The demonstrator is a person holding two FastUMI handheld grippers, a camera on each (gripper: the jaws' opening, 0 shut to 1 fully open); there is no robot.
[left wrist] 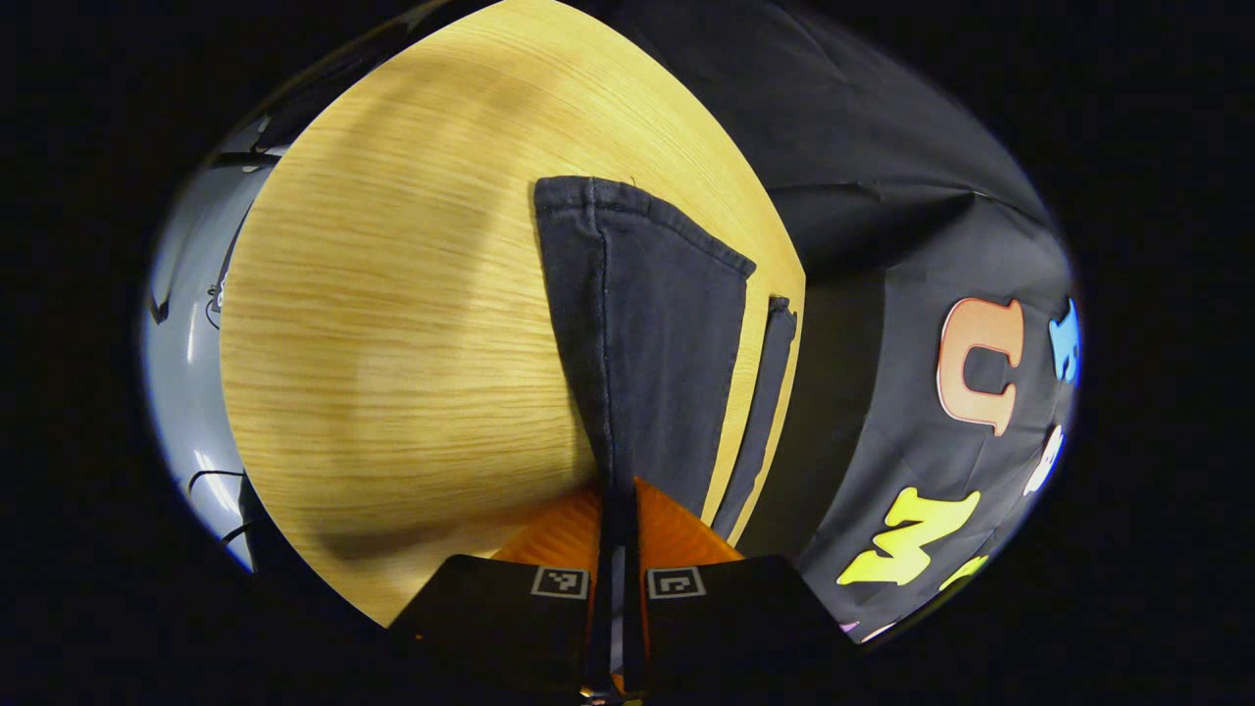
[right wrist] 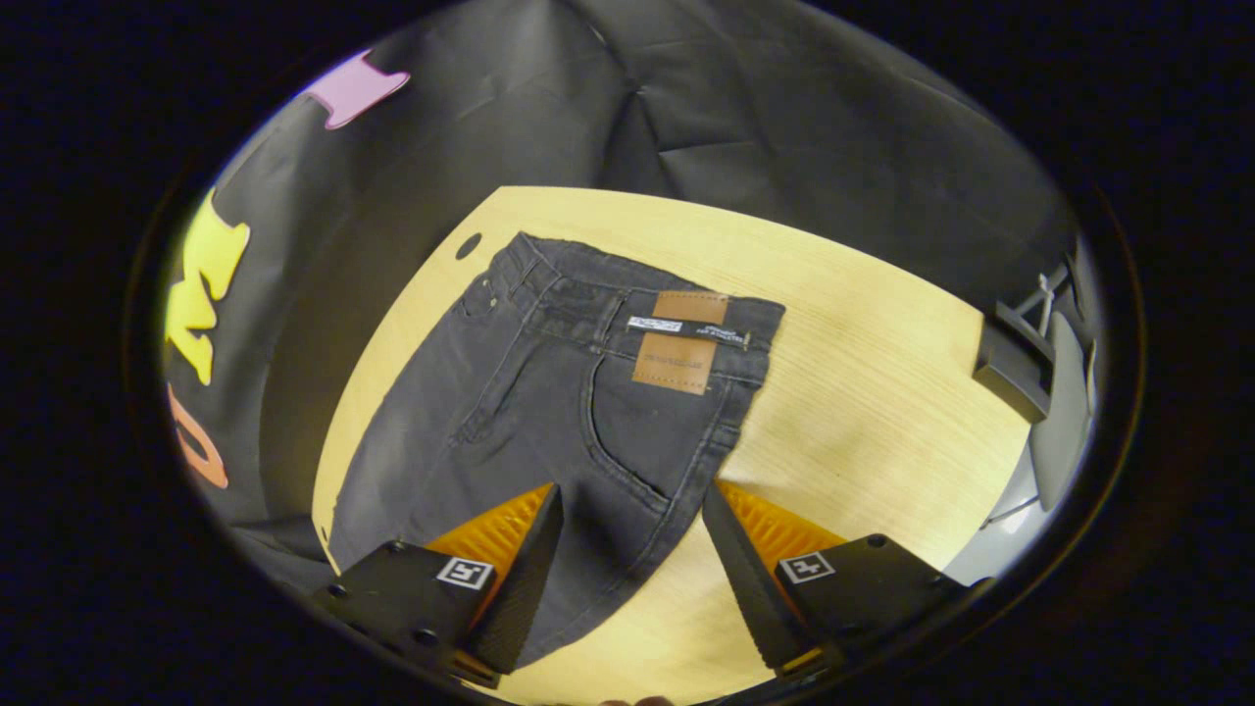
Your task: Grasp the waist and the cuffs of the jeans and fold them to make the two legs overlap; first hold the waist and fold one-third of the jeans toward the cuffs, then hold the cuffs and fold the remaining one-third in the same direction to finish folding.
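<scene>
Jeans (right wrist: pixel 578 412): left tongs (left wrist: pixel 618 549) pinching, right tongs (right wrist: pixel 632 529) spread above.

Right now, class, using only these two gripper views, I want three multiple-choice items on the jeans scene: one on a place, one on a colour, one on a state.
1. Where does the waist of the jeans lie?
A. on the wooden table
B. on the floor
C. over a chair

2. What colour is the patch at the waistband?
A. green
B. brown
C. white

3. How do the two grippers stand?
A. both open
B. left open, right shut on cloth
C. left shut on cloth, right open

Key:
1 A: the right gripper view shows the waist flat on the wooden table.
2 B: the patch is brown.
3 C: the left gripper pinches the denim between both fingers, while the right gripper hangs spread above the jeans.
</scene>
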